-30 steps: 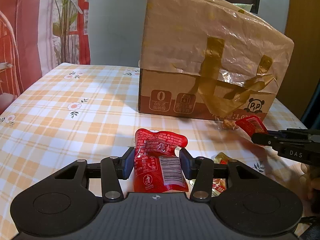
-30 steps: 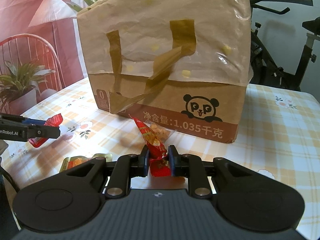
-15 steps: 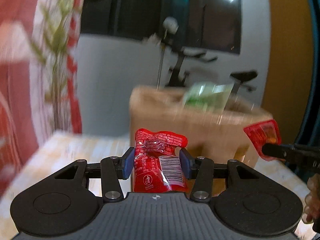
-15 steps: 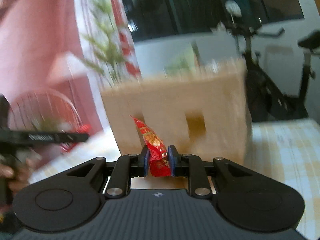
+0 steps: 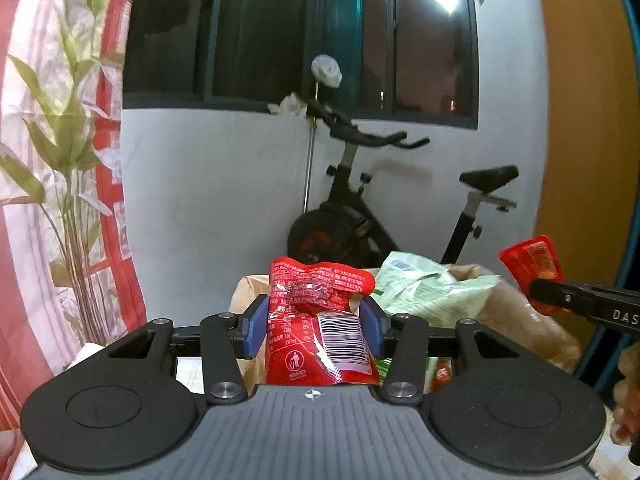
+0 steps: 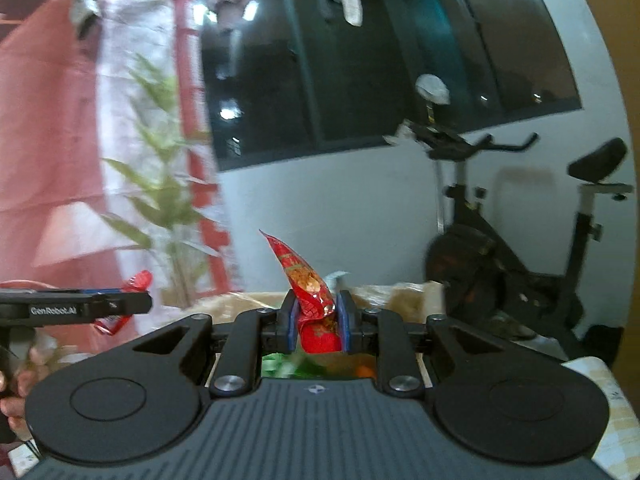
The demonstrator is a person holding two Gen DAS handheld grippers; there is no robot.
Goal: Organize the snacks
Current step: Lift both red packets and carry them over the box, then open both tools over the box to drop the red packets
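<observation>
My left gripper (image 5: pixel 314 328) is shut on a red snack packet (image 5: pixel 320 320) with a barcode, held above the near rim of the open cardboard box (image 5: pixel 532 320). A pale green bag (image 5: pixel 424 292) sticks up out of the box. My right gripper (image 6: pixel 318 322) is shut on a narrow red snack packet (image 6: pixel 308 288) that stands up between its pads, over the box's rim (image 6: pixel 240 300). In the left wrist view the right gripper's tip (image 5: pixel 560 296) shows at the right with its red packet (image 5: pixel 530 260). The left gripper (image 6: pixel 132 302) shows at the left of the right wrist view.
Behind the box stands a black exercise bike (image 5: pixel 360 216) against a white wall under a dark window. A red and white curtain with a bamboo print (image 5: pixel 60 160) hangs at the left. A checked tablecloth (image 6: pixel 608 392) shows at the lower right. A person's fingers (image 5: pixel 628 400) hold the right gripper.
Both grippers have risen from table height beside the box to the level of its open top, each still holding its red packet. The box's side has dropped out of view.
</observation>
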